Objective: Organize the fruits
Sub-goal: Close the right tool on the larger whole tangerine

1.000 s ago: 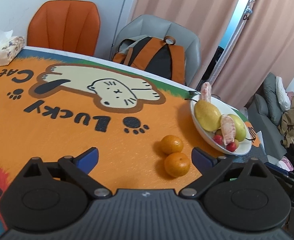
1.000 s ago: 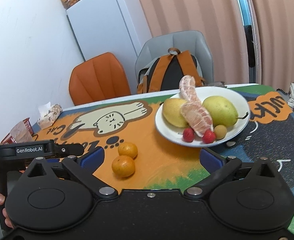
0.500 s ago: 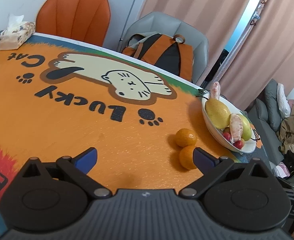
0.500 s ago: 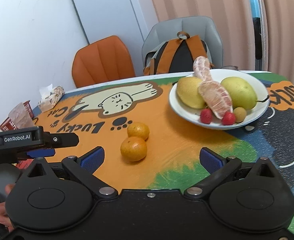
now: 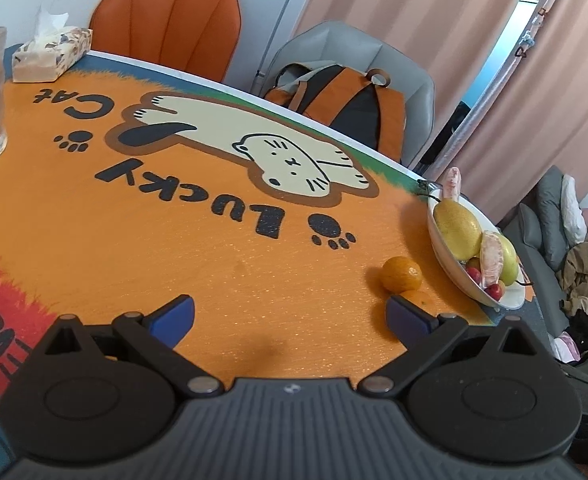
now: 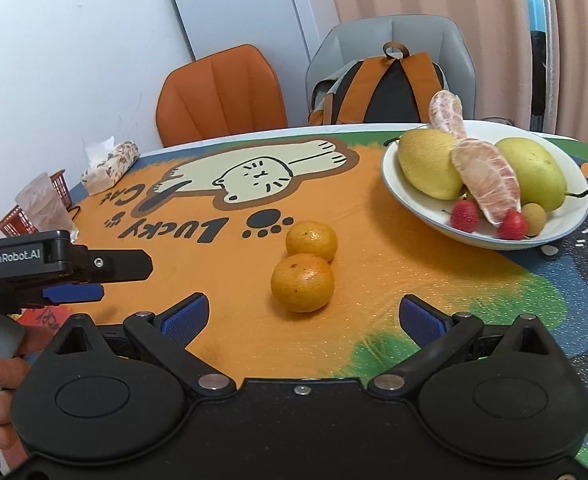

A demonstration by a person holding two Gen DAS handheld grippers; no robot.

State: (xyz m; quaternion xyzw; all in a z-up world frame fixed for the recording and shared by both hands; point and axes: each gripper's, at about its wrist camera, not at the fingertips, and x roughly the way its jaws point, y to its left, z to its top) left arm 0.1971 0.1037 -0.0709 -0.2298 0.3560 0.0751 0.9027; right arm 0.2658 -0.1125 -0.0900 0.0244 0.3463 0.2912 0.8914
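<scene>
Two oranges (image 6: 302, 282) lie touching on the orange table mat (image 6: 221, 312), left of the white fruit plate (image 6: 414, 208), with the right gripper (image 6: 301, 316) and left gripper (image 5: 289, 316) both spread wide, holding nothing.

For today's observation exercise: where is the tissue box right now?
The tissue box sits at the table's far left edge in the right wrist view, in front of the orange chair and just beyond the glass.
</scene>
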